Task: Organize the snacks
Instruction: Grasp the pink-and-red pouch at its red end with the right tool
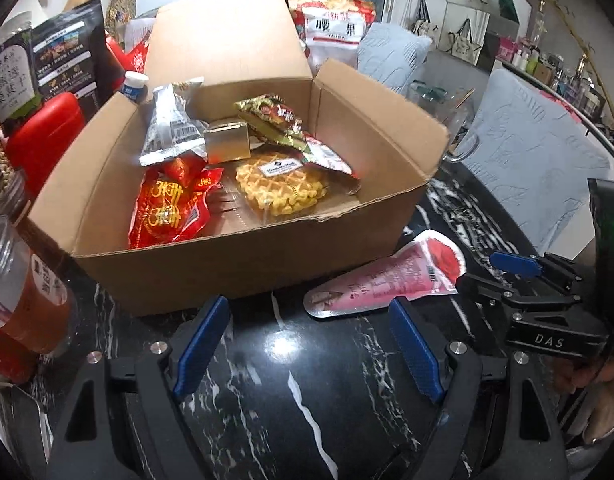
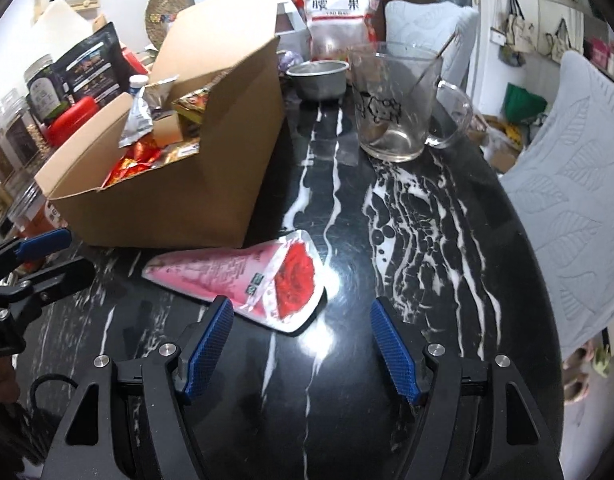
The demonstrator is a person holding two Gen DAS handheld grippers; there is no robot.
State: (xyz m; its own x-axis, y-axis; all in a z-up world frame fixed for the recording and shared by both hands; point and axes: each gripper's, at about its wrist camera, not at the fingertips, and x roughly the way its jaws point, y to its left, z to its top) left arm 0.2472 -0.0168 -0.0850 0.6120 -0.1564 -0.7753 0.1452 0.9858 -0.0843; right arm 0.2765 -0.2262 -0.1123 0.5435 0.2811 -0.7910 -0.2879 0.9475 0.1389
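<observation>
Pink cone-shaped packet (image 2: 251, 278) lies on the table just ahead of the released, empty right gripper (image 2: 301, 346), seemingly untouched.

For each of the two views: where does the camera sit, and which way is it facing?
Left wrist: on the left gripper, tilted down at the cardboard box; right gripper and a hand at right.
Right wrist: on the right gripper, facing the pink packet and glass mug; left gripper at left.
Shared: box, packet, marble table.

Black marble table (image 2: 407, 240) (white-veined) carries cardboard box (image 2: 179, 208), pink cone packet (image 2: 243, 276), glass mug (image 2: 399, 104).
</observation>
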